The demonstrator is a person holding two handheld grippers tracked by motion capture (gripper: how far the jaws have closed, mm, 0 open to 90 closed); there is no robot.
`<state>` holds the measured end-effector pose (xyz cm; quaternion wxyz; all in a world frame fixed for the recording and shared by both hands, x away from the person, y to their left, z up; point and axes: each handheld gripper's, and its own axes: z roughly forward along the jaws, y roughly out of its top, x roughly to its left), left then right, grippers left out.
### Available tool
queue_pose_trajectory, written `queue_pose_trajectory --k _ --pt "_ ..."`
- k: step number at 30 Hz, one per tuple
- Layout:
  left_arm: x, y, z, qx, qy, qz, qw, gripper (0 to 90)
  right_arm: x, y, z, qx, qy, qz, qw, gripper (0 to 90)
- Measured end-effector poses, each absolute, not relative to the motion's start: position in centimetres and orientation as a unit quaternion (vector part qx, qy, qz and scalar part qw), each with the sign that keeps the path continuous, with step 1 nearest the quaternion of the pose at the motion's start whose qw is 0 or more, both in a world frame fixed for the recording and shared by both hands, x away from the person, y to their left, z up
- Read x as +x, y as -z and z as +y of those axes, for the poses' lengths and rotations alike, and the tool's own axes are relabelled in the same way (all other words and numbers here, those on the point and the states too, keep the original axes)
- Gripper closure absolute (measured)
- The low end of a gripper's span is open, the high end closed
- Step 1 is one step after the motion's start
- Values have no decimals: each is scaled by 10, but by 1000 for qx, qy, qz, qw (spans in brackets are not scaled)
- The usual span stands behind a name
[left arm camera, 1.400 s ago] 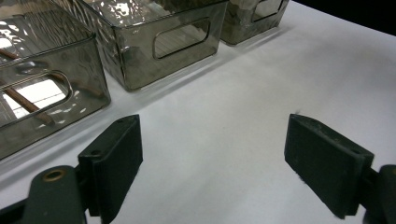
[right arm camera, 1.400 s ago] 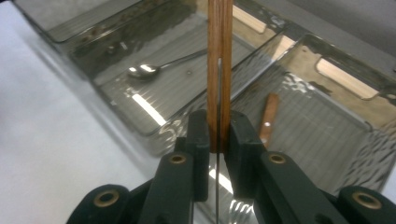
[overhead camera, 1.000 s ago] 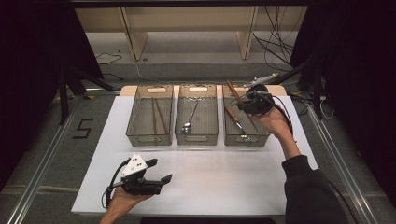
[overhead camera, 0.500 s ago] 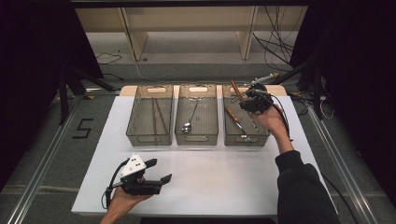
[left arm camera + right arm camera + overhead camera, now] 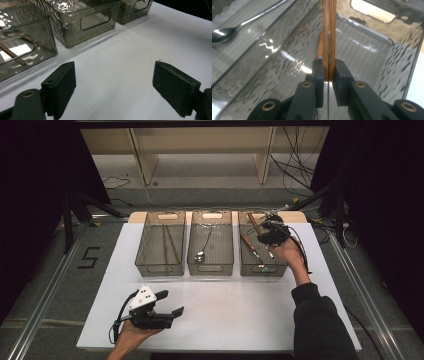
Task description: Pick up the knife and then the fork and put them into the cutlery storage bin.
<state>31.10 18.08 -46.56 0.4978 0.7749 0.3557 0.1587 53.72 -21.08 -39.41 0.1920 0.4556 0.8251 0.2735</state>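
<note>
Right gripper: pinching wooden-handled utensil over right bin (another utensil lying inside). Middle bin: spoon. Left bin: chopsticks. Left gripper: spread wide, nothing between, above white table, well apart from bins.

A wooden-handled utensil, brown, slim and straight, stands tilted in the right-hand smoky clear bin, at about one o'clock on the white table; its working end is hidden. In the right gripper view the wooden handle rises between the pads, clamped, above the bin's ribbed floor.
</note>
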Motion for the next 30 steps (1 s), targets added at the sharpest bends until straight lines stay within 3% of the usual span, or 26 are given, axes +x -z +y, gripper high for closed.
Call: queue_pose_trajectory --k 22,25,30 --pt "311 467 179 777 -157 356 496 187 538 416 -212 479 -248 826 162 793" --pt "311 467 179 777 -157 356 495 187 538 415 -212 485 -250 824 156 660" --pt "311 467 179 777 -157 356 495 187 533 408 -210 475 -262 825 161 561"
